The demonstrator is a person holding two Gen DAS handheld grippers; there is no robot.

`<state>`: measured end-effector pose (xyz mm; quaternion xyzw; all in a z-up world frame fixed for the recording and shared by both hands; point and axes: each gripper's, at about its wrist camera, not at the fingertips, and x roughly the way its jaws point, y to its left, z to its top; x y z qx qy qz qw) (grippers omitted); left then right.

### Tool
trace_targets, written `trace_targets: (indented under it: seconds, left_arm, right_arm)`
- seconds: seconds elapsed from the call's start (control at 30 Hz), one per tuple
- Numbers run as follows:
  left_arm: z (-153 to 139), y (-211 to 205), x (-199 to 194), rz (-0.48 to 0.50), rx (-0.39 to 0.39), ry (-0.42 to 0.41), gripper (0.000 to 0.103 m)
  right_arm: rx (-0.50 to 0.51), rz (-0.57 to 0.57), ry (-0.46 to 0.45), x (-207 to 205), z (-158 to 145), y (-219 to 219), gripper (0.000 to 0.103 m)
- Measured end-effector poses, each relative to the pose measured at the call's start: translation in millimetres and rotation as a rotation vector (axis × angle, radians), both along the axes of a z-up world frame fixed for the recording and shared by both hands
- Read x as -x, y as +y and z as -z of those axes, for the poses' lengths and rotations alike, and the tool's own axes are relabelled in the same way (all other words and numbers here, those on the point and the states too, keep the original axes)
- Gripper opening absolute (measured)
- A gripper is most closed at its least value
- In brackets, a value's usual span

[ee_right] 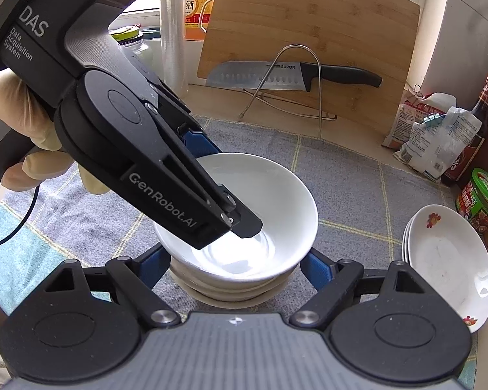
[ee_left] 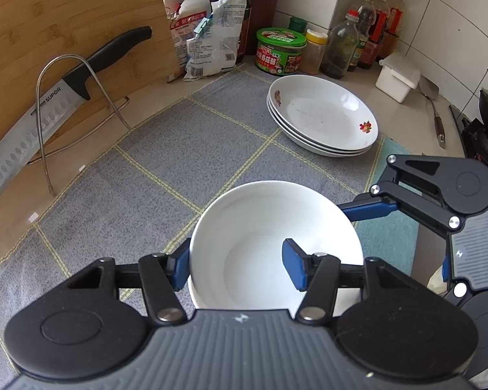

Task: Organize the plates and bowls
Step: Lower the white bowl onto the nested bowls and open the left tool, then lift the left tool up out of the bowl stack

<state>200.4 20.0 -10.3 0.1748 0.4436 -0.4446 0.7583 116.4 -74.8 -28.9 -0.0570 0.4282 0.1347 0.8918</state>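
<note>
Left gripper (ee_left: 237, 268): nearest the lens; tongs pinching the wall of the top bowl (ee_left: 270, 227), one blue pad (ee_left: 179, 266) outside, the other inside; a gloved hand (ee_right: 26, 113) grips its handle
Right gripper (ee_right: 236, 266): tongs spread either side of the bowl stack (ee_right: 231, 286) under the top bowl; cannot tell whether the pads press on it
Grey mat (ee_left: 179, 162): checked cloth under the top bowl
Cutting board (ee_right: 309, 16): upright, well behind the top bowl
Plates (ee_left: 322, 113): three stacked, flower print, on the mat, apart from the top bowl and beyond it to the right
Top bowl: white, empty, upright, nested on the bowl stack
Knife (ee_right: 276, 71): on a wire rack (ee_right: 296, 81) against the board, behind the top bowl
</note>
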Motion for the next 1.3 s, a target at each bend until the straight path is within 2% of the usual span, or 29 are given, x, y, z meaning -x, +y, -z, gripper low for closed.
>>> trace_targets:
  seconds: [0.33,0.37,0.47,0.53,0.7,0.9,1.17,1.3]
  left_arm:
    - [0.3,-0.7,0.0,-0.001,-0.001,0.002,0.056]
    - [0.4,-0.9,0.1,-0.001,-0.001,0.001,0.059]
    - [1.1,-0.6,-0.3,-0.003,0.004,-0.003,0.068]
    - [0.5,0.9,-1.0,-0.008,0.011,-0.002,0.068]
    - [-8.6,9.0,-2.0,-0.035,0.040,-0.022,0.069]
    - [-14.9,22.4,-2.2,-0.090,0.065,-0.040,0.073]
    - [-16.6,49.5,6.0,-0.179,0.116,-0.032,0.074]
    - [-18.8,64.6,13.5,-0.175,0.137,-0.046,0.077]
  right_arm:
    - [-0.007,0.000,0.002,-0.6,0.6,-0.3,0.090]
    - [-0.007,0.001,0.003,-0.6,0.6,0.0,0.090]
    - [-0.003,-0.013,0.003,0.2,2.0,1.2,0.094]
    - [0.002,-0.023,-0.025,3.9,-0.1,2.9,0.103]
    - [-0.015,-0.030,-0.062,9.3,-7.0,2.5,0.103]
    - [-0.082,-0.051,-0.098,15.4,-14.2,2.1,0.103]
    - [-0.068,-0.044,-0.079,21.9,-6.2,4.9,0.103]
    - [-0.040,-0.031,-0.107,28.3,-13.9,1.7,0.103]
